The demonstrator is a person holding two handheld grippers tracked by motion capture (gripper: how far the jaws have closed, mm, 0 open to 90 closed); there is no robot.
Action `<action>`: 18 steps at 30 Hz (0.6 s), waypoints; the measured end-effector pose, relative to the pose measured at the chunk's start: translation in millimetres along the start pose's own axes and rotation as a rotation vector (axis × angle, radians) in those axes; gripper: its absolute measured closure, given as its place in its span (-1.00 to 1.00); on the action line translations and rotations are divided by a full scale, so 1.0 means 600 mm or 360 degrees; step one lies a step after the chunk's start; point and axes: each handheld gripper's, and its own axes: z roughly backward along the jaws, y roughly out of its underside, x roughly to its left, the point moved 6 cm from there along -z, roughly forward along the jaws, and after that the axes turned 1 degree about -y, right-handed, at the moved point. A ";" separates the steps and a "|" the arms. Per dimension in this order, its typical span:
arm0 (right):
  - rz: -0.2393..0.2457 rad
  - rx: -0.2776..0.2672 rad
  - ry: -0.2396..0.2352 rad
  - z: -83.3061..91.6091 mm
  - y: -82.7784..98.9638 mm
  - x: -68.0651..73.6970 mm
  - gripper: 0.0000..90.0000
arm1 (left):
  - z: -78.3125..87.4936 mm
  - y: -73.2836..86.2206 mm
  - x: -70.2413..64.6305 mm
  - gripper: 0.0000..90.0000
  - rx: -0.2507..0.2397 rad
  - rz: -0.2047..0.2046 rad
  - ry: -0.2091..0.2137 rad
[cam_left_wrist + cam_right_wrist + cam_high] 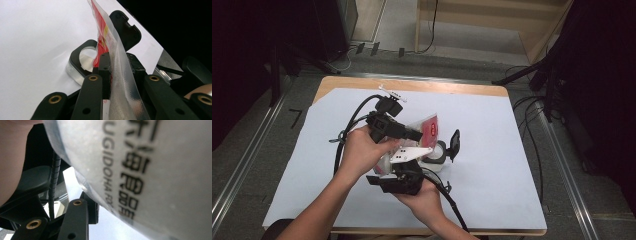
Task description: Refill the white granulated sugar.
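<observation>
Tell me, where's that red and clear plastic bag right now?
In the high view the bag hangs mid-table between both grippers, above a round clear container; the left gripper pinches its edge.

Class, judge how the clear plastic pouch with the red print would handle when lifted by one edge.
The pouch is probably floppy: its thin film bends where the left gripper pinches it. It likely weighs little. Its glossy film may be slippery.
</observation>
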 end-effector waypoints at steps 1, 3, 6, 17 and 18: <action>-0.0006 0.0000 -0.0001 0.001 0.000 0.000 0.39 | -0.001 0.000 0.000 0.72 -0.0008 0.0000 0.0006; -0.0005 0.0000 -0.0001 0.001 0.000 0.000 0.39 | -0.001 -0.001 -0.001 0.72 -0.0005 -0.0001 0.0006; -0.0002 0.0004 -0.0002 0.002 0.001 -0.001 0.39 | -0.001 0.000 -0.001 0.72 -0.0008 -0.0010 0.0004; 0.0003 0.0008 -0.0005 0.003 0.002 -0.001 0.39 | -0.002 -0.001 -0.002 0.72 -0.0012 -0.0013 0.0000; 0.0003 0.0007 -0.0008 0.003 0.001 -0.001 0.39 | -0.002 -0.001 -0.002 0.72 -0.0007 -0.0011 -0.0004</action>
